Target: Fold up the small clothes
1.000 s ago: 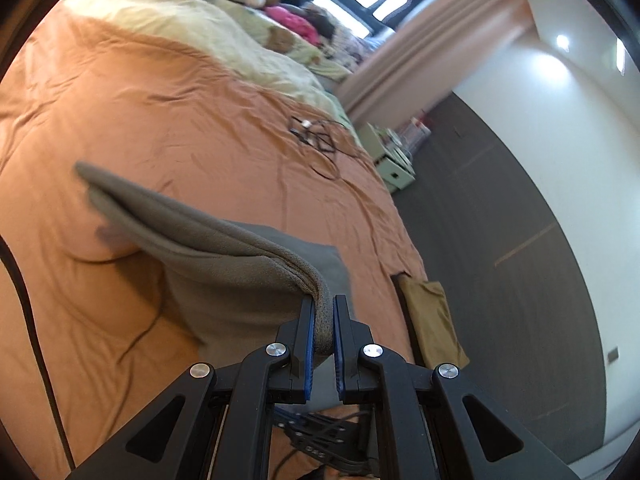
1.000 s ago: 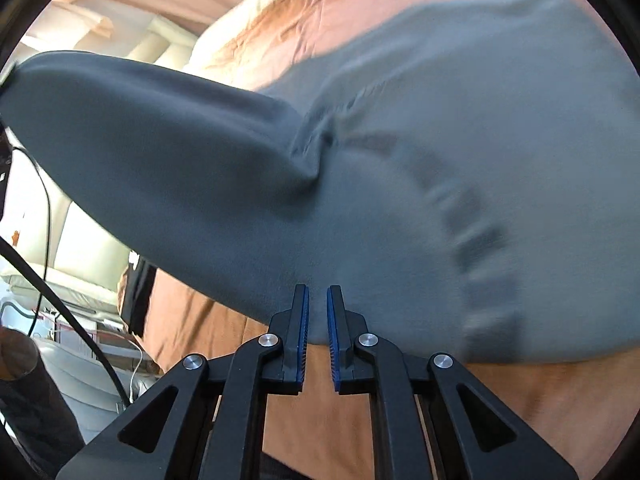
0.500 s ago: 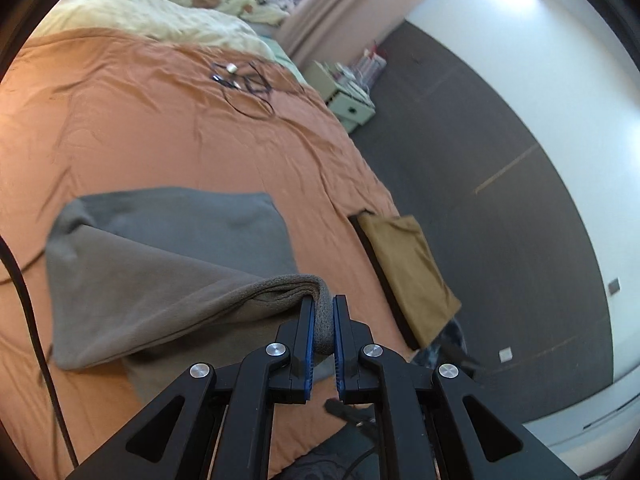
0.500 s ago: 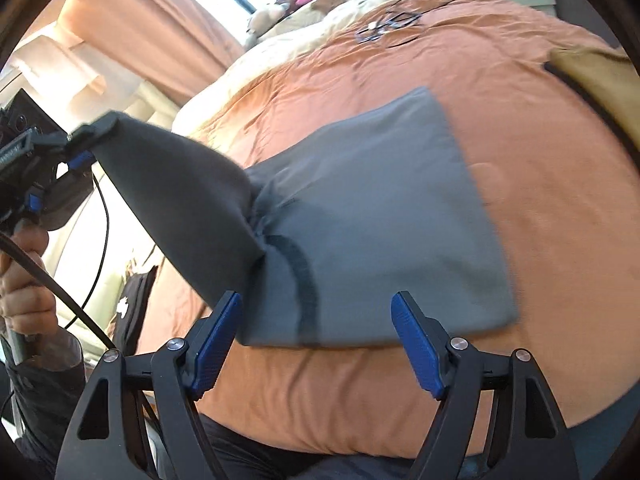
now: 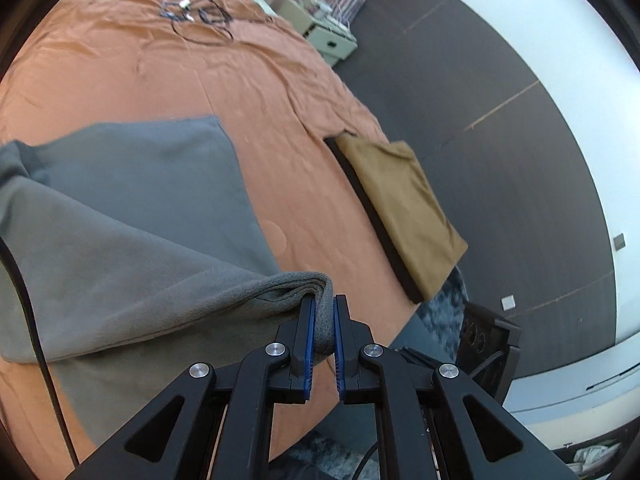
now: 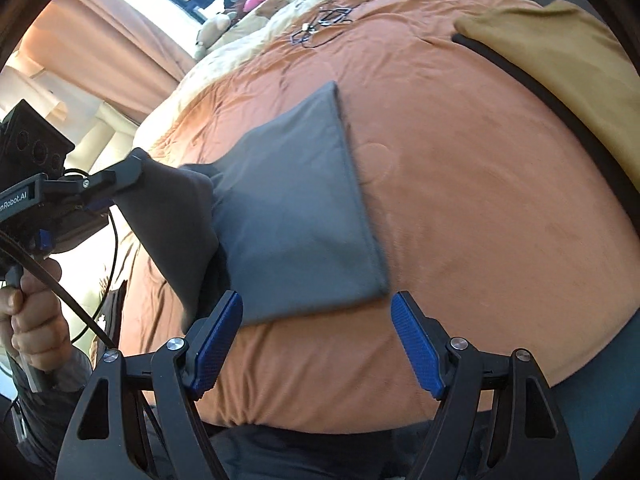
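A grey fleece garment (image 5: pixel 132 200) lies partly flat on the orange bedspread (image 5: pixel 256 80). My left gripper (image 5: pixel 323 312) is shut on a bunched corner of it and holds that side lifted, so the cloth drapes back over the flat part. In the right wrist view the garment (image 6: pixel 296 216) lies flat ahead, its left side raised by the left gripper (image 6: pixel 132 166). My right gripper (image 6: pixel 316 320) is open and empty, just short of the garment's near edge.
A folded mustard-yellow cloth (image 5: pixel 404 208) on a dark pad lies at the bed's right edge; it also shows in the right wrist view (image 6: pixel 560 64). Cables (image 5: pixel 196 12) lie far up the bed. A dark floor and a nightstand (image 5: pixel 324 32) are to the right.
My right gripper let go of the garment, opened wide and drew back. My left gripper kept its hold and carried its corner across towards the near edge.
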### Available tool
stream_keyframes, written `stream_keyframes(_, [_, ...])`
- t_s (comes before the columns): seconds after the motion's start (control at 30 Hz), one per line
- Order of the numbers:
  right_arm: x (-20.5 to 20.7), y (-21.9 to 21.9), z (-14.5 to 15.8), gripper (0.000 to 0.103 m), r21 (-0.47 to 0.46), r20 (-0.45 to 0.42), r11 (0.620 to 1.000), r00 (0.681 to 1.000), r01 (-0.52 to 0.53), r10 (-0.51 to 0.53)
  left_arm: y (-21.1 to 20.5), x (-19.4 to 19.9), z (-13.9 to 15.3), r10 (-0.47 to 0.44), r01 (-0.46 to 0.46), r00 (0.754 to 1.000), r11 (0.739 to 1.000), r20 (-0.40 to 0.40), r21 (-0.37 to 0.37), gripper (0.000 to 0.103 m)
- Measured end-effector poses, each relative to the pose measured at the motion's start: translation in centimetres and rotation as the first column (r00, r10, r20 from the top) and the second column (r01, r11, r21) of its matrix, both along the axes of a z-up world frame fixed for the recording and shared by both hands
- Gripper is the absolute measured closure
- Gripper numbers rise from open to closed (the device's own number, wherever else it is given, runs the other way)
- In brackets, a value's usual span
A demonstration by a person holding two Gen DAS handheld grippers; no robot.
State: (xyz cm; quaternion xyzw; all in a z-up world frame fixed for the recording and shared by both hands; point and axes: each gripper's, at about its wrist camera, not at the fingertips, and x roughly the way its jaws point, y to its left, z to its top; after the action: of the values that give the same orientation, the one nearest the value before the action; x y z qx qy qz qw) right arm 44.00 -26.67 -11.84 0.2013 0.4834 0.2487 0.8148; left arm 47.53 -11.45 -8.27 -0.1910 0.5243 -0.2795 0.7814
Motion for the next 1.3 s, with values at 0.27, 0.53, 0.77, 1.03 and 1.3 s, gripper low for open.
stream_keyframes(0.27, [0.2, -1.3, -0.5, 0.027, -0.026, -0.027, 0.999, 0.999, -0.028, 0.027, -0.3, -0.7, -2.9, -0.016, 0.019, 0.997, 0.999, -0.074, 0.036, 0.049])
stream_keyframes(0.53, [1.8, 1.6, -0.4, 0.027, -0.123, 0.015, 0.984, 0.992, -0.126, 0.129, 7.6, -3.1, -4.4, 0.131, -0.119, 0.989, 0.981, -0.075, 0.153, 0.049])
stream_keyframes(0.77, [4.2, 3.3, 0.0, 0.051, -0.172, 0.034, 0.969, 0.982, -0.179, 0.188, 13.4, -5.9, -7.2, 0.261, -0.230, 0.959, 0.945, -0.110, 0.234, 0.049])
stream_keyframes(1.03, [6.8, 8.2, -0.2, 0.054, -0.418, 0.015, 0.857, 0.941, -0.302, 0.339, 16.7, -7.4, -10.9, 0.365, -0.312, 0.913, 0.913, -0.182, 0.263, 0.049])
stream_keyframes(1.3, [8.4, 11.4, 0.8, 0.087, -0.447, 0.023, 0.812, 0.903, -0.375, 0.430, 16.4, -7.3, -13.5, 0.391, -0.333, 0.892, 0.907, -0.226, 0.256, 0.049])
